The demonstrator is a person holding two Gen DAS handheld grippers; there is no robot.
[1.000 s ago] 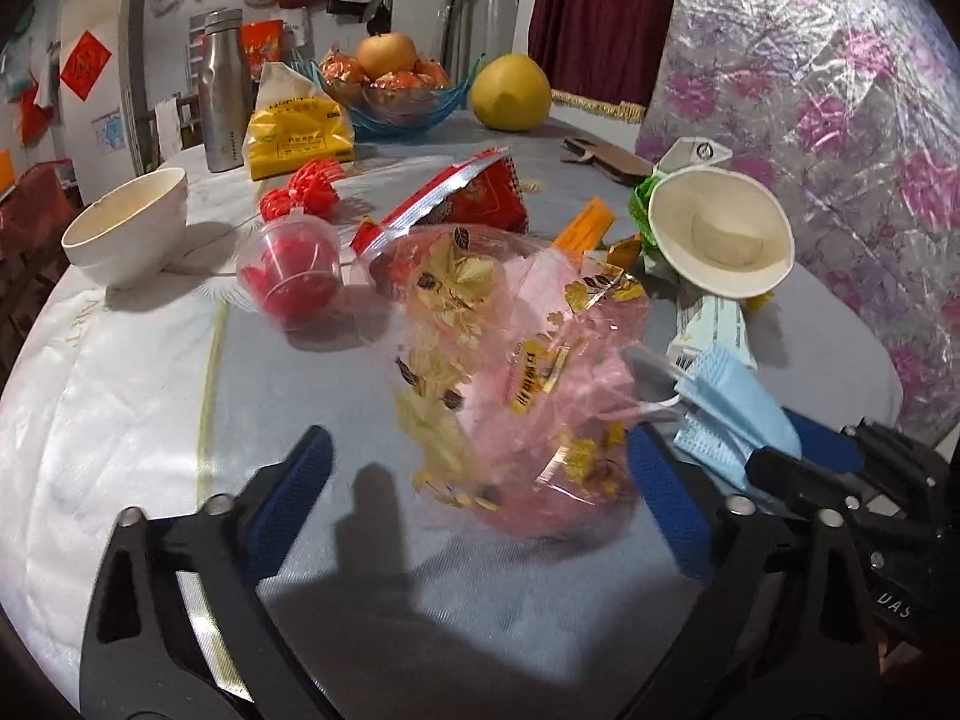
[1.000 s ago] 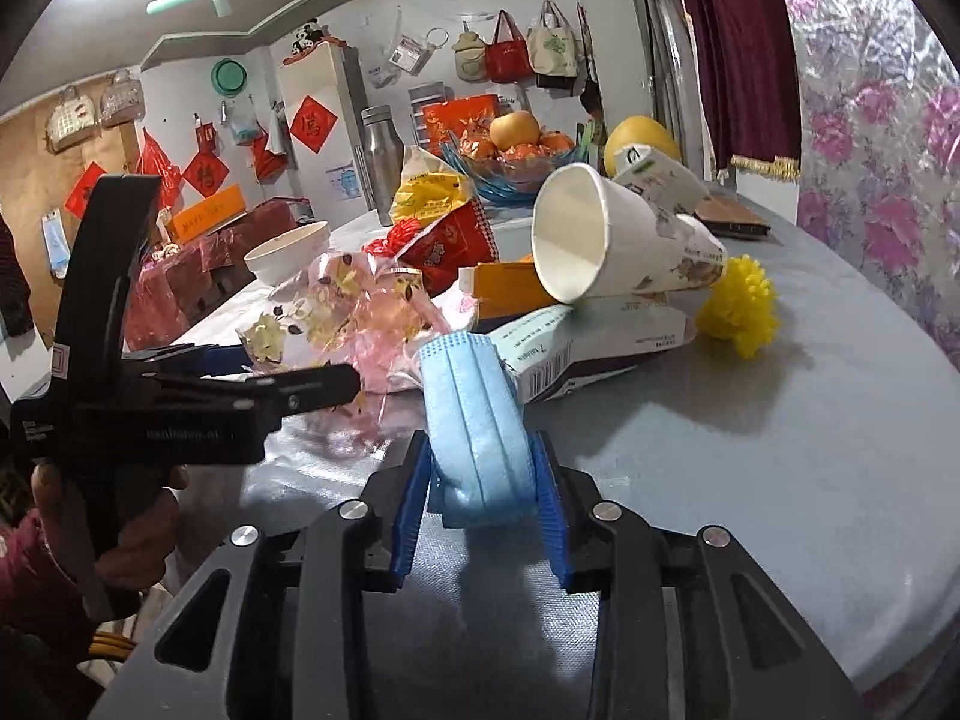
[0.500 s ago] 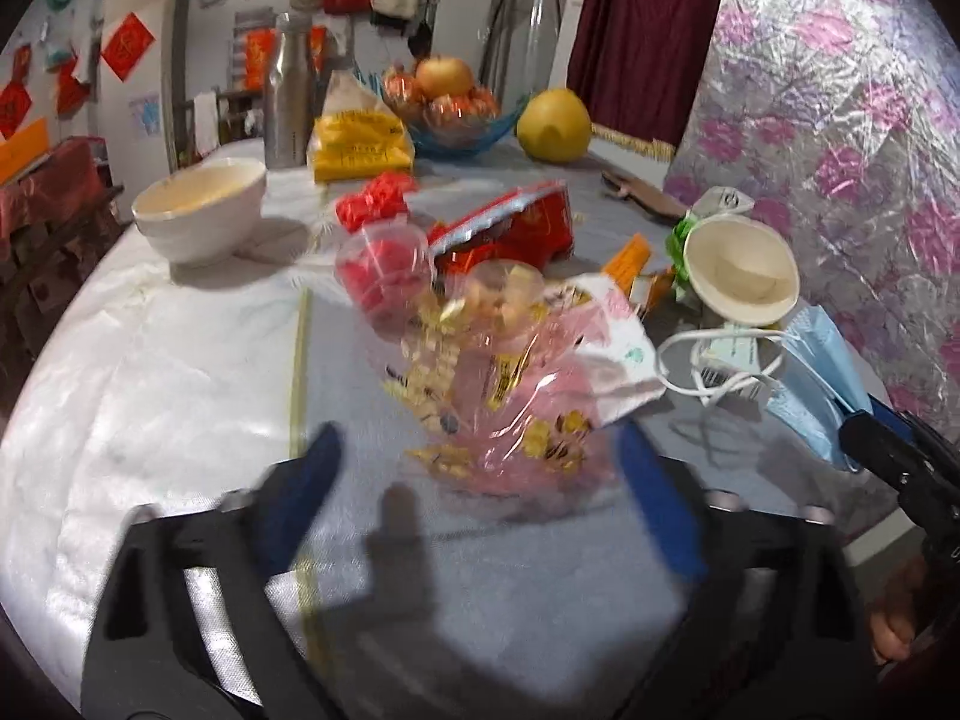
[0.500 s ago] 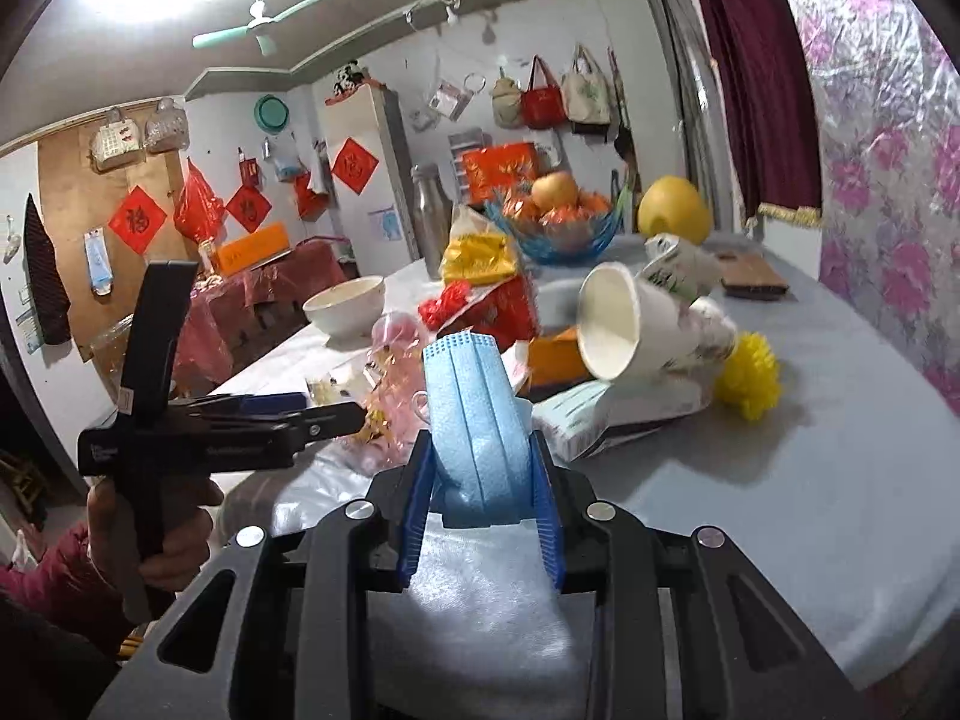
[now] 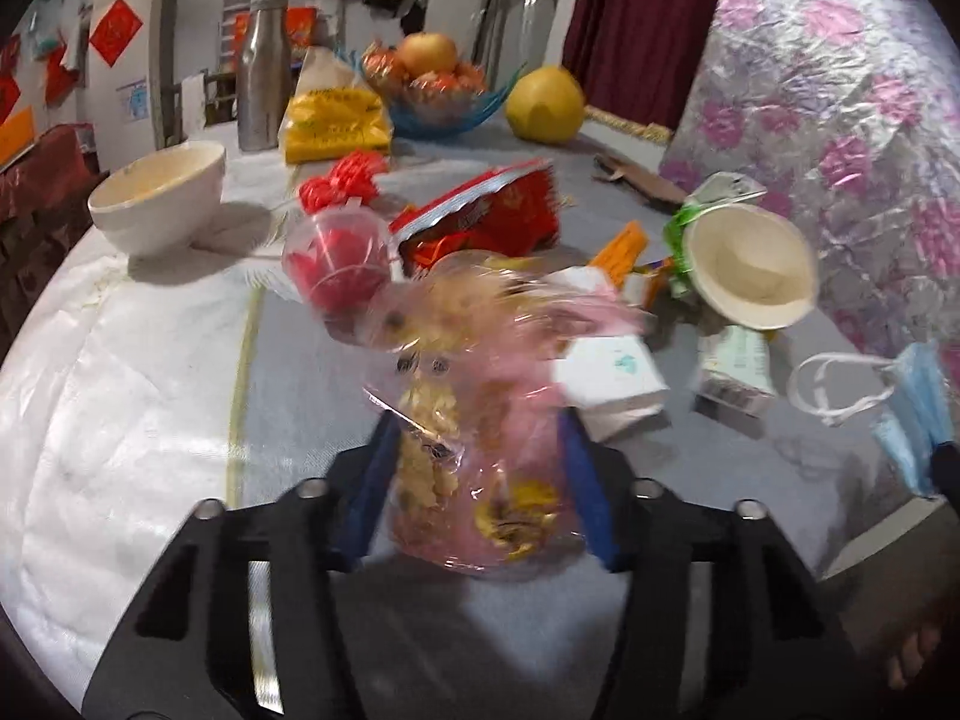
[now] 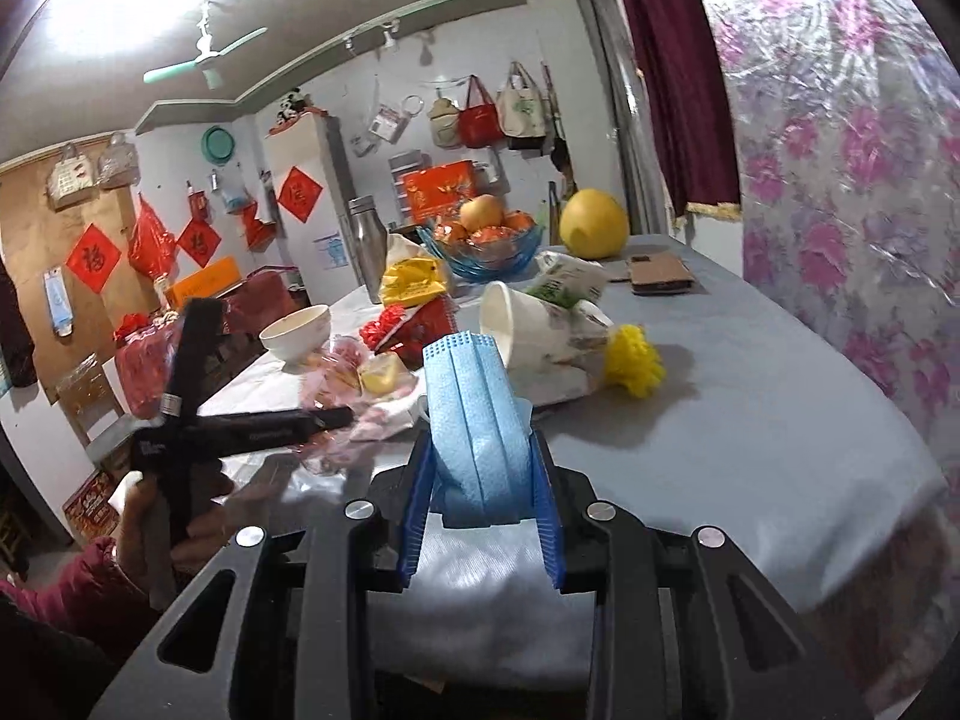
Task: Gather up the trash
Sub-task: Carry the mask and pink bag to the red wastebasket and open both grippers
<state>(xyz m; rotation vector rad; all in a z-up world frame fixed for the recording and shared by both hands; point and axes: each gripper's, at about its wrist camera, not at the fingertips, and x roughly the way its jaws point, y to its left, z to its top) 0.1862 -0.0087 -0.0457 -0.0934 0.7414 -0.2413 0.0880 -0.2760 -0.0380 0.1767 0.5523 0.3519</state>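
Left gripper (image 5: 480, 498) fingers clamped on crinkly pink plastic bag (image 5: 480, 420), lifted just above grey-clothed desk (image 5: 180, 360); right gripper (image 6: 483, 516) fingers clamped on pleated blue face mask (image 6: 477, 414). Risk of thin film slipping or tearing, spilling wrappers; also of dangling bag snagging clear cup of red scraps (image 5: 342, 258) nearby.

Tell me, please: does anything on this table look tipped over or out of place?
Yes. The white paper cup lies on its side among wrappers, its mouth facing the left camera. A yellow flower-like ball lies loose beside it. The white bowl stands upright.
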